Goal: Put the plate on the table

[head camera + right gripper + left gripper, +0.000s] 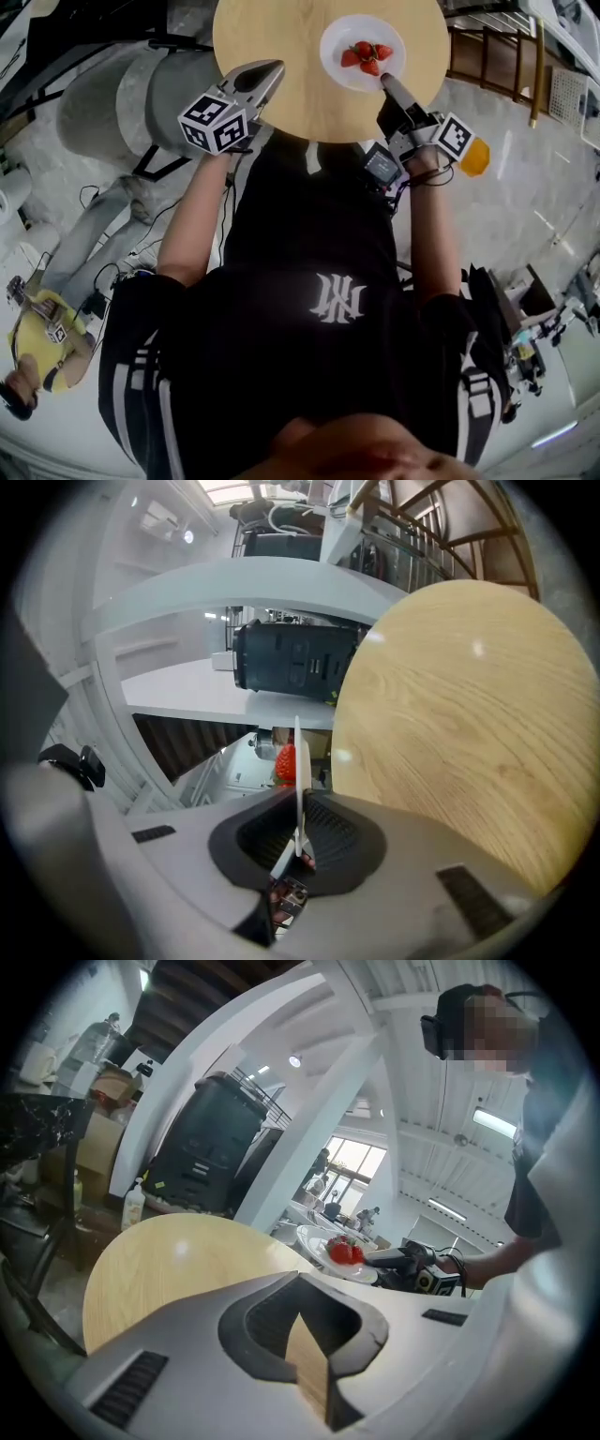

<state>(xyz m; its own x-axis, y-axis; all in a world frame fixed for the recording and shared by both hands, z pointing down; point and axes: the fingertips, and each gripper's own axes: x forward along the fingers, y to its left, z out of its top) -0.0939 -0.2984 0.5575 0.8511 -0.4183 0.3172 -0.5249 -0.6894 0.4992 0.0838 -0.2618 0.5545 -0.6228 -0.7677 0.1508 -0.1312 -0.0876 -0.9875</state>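
Note:
A white plate (337,37) with red strawberries (366,54) is over the right part of the round wooden table (281,103). My right gripper (386,82) is shut on the plate's near rim. In the right gripper view the rim (298,789) runs edge-on between the pads, with a strawberry (286,759) behind it. The left gripper view shows the plate (319,1241) low over the table's far side; whether it touches the top I cannot tell. My left gripper (270,69) is over the table's near left edge, its jaws together and nothing in them.
Grey cylinders (122,94) stand left of the table. A wooden railing (497,56) runs at the right, with an orange thing (475,157) on the floor near my right hand. A person in yellow (37,337) sits at the lower left among cables.

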